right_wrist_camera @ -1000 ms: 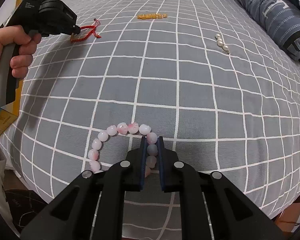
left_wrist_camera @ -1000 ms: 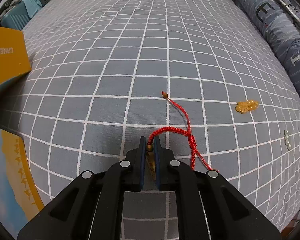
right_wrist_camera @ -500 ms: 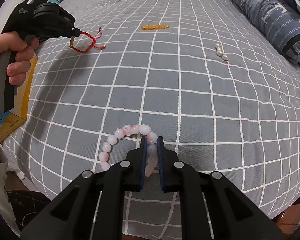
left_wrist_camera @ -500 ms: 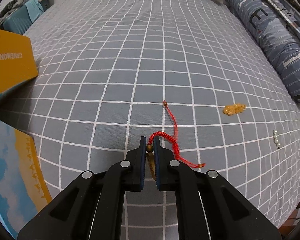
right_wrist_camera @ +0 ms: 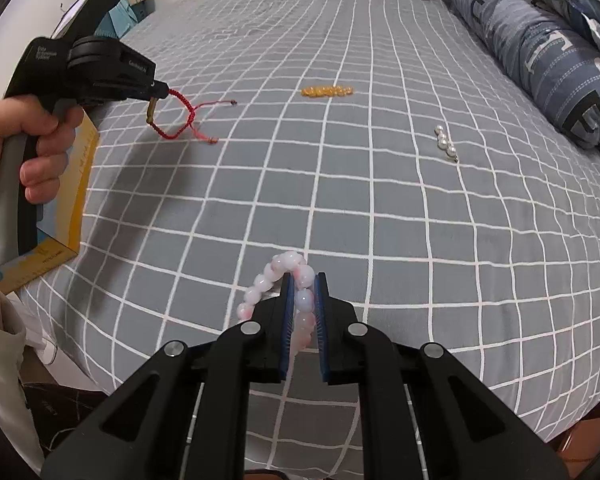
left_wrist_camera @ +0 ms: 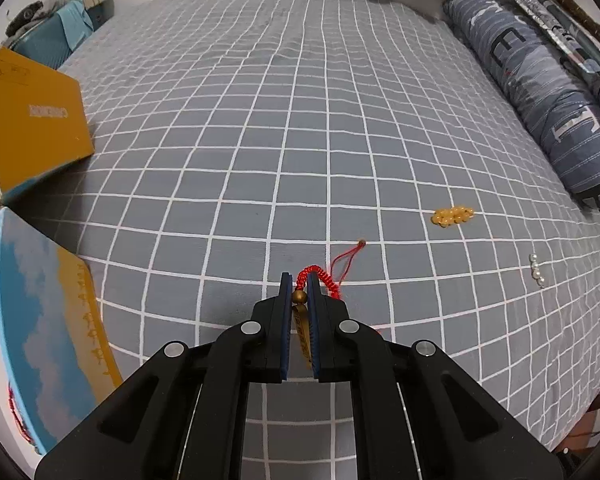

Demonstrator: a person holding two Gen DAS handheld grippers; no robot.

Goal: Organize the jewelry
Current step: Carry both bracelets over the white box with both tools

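Note:
My left gripper [left_wrist_camera: 299,280] is shut on a red cord bracelet [left_wrist_camera: 327,277] by its brass bead and holds it off the bed; it also shows in the right wrist view [right_wrist_camera: 156,92] with the red bracelet [right_wrist_camera: 180,120] dangling. My right gripper [right_wrist_camera: 303,280] is shut on a pink bead bracelet [right_wrist_camera: 274,280], lifted above the grey checked bedspread [right_wrist_camera: 380,200]. An amber bead bracelet [left_wrist_camera: 452,216] [right_wrist_camera: 327,90] and a short pearl piece [left_wrist_camera: 536,270] [right_wrist_camera: 446,142] lie on the bed.
A yellow box lid [left_wrist_camera: 36,128] stands at the left. A blue and yellow box [left_wrist_camera: 48,320] [right_wrist_camera: 56,216] lies at the bed's left edge. A rolled blue quilt [left_wrist_camera: 540,92] [right_wrist_camera: 540,52] runs along the right side.
Both grippers have risen from the bed with their bracelets. The red bracelet's loop and tails have left the bedspread and now hang. The pink beads have lifted off the bed.

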